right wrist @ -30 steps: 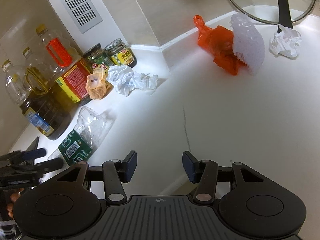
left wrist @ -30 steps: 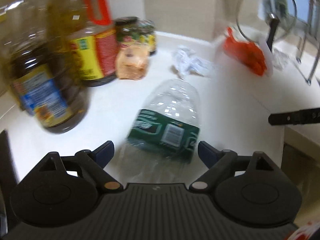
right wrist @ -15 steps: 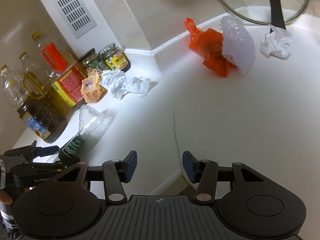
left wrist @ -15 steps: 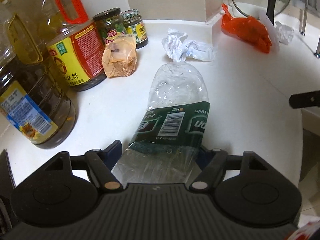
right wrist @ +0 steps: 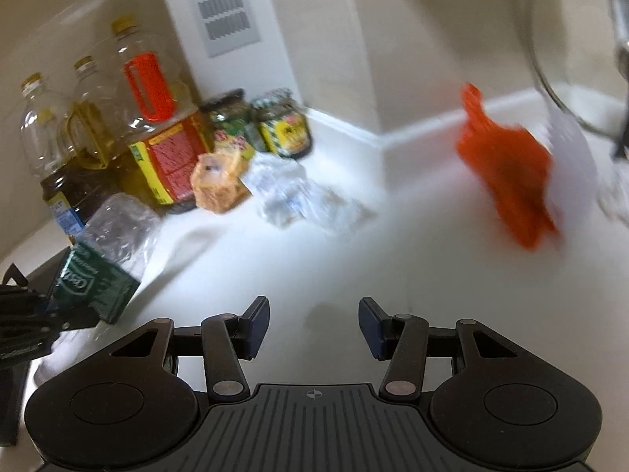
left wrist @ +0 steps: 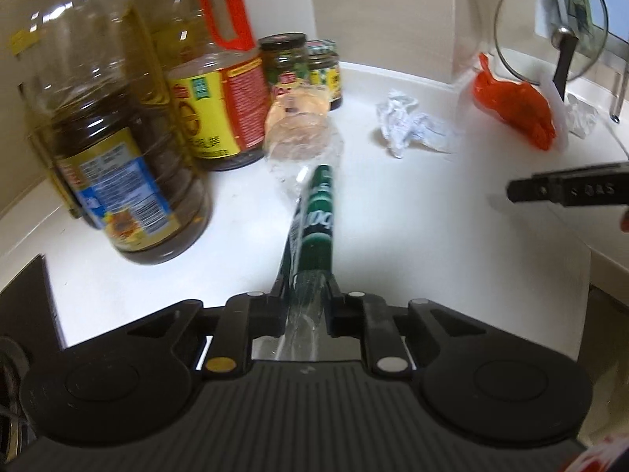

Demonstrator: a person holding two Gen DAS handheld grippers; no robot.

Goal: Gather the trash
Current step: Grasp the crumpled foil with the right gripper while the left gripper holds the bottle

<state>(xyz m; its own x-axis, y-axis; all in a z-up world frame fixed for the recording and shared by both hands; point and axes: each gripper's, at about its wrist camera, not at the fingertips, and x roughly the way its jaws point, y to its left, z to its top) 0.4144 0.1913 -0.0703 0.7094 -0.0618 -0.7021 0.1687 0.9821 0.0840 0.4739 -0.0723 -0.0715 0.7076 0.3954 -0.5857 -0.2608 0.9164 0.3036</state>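
Note:
My left gripper (left wrist: 308,291) is shut on a crushed clear plastic bottle (left wrist: 314,212) with a green label and holds it edge-up above the white counter (left wrist: 412,228). The bottle also shows in the right wrist view (right wrist: 102,259), lifted at the far left. My right gripper (right wrist: 313,324) is open and empty over the counter. Crumpled white paper (left wrist: 409,128) (right wrist: 298,196), an orange plastic bag (left wrist: 515,112) (right wrist: 507,181) and a small orange wrapper (right wrist: 218,183) lie on the counter.
Big oil bottles (left wrist: 114,149) (left wrist: 220,90) and two jars (left wrist: 302,63) stand at the back left. A glass pan lid (left wrist: 550,35) leans at the back right. A dark stove edge (left wrist: 27,306) lies at the left.
My left gripper closed on the bottle, squeezing it flat, and lifted it off the counter. My right gripper moved left toward the paper and wrapper, staying open.

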